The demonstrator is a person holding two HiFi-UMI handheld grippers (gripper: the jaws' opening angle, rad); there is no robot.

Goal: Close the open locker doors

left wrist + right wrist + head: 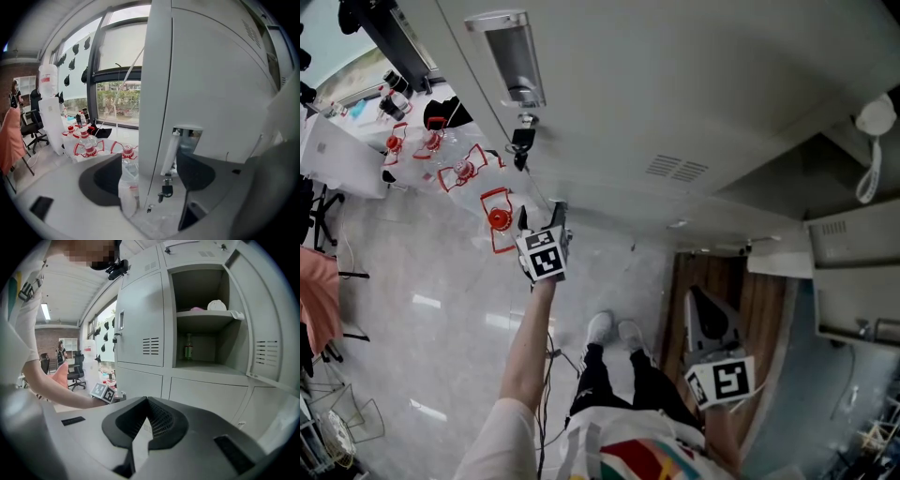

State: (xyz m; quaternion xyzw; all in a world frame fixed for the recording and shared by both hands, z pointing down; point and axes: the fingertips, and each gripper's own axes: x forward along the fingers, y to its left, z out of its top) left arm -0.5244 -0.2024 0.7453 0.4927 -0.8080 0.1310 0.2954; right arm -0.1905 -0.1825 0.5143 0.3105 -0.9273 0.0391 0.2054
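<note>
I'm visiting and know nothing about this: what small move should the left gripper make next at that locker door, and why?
Probably press the left gripper forward so the locker door swings flush. Its jaws stand apart with the door's handle edge between them, by the latch and hanging lock, so it looks poised to push. The right gripper is shut and empty, facing the open compartment.

The left gripper (542, 220) was held up against the edge of a grey locker door (609, 103), while the right gripper (705, 319) hung lower, near the open doors (853, 246) at the right.
</note>
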